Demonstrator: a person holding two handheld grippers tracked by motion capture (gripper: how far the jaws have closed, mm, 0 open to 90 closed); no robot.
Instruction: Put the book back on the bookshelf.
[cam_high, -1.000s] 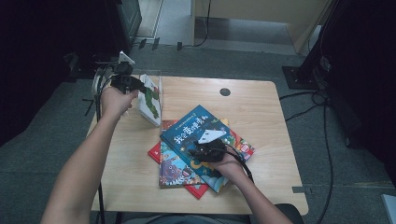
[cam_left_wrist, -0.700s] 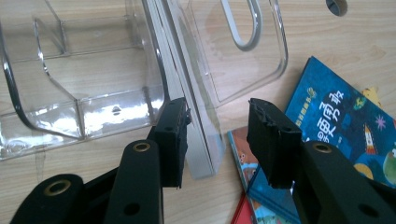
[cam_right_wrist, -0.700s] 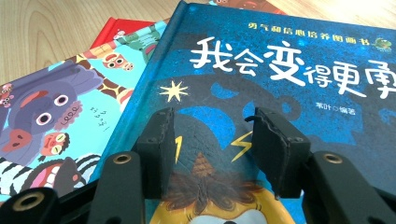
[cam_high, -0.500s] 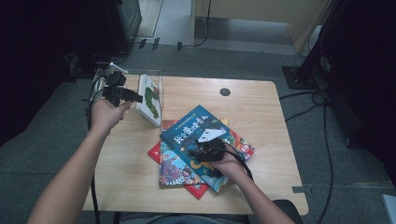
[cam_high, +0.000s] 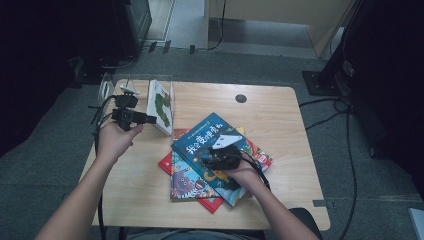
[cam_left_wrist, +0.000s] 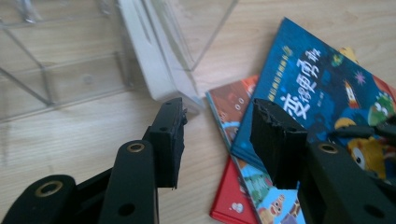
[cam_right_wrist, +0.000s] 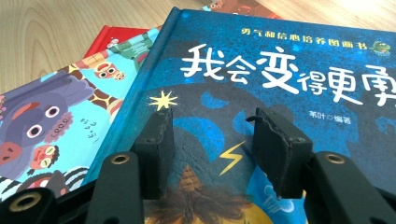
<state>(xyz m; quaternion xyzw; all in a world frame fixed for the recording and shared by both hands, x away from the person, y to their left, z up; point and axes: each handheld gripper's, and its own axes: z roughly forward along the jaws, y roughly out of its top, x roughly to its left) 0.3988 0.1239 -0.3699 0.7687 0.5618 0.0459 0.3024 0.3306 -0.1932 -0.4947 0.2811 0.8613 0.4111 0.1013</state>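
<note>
A blue picture book (cam_high: 210, 142) (cam_right_wrist: 289, 70) (cam_left_wrist: 317, 84) tops a loose stack of books in the middle of the wooden table (cam_high: 280, 115). My right gripper (cam_high: 207, 159) (cam_right_wrist: 212, 154) rests low over the blue cover, jaws open and empty. A white book with a green caterpillar cover (cam_high: 161, 104) (cam_left_wrist: 149, 60) stands leaning inside a clear acrylic holder (cam_high: 112, 82) (cam_left_wrist: 56, 70) at the table's back left. My left gripper (cam_high: 150, 120) (cam_left_wrist: 217, 137) hovers just left of that book, open, holding nothing.
Below the blue book lie a cartoon-animal book (cam_right_wrist: 51, 112) and a red one (cam_high: 167, 162) (cam_left_wrist: 233, 196). A round cable hole (cam_high: 241, 98) sits near the table's far edge. Cables (cam_high: 345, 150) trail over the grey floor to the right.
My left gripper has pulled back from the white book toward the table's left front, leaving that book standing in the holder. The right gripper has stayed on the blue book.
</note>
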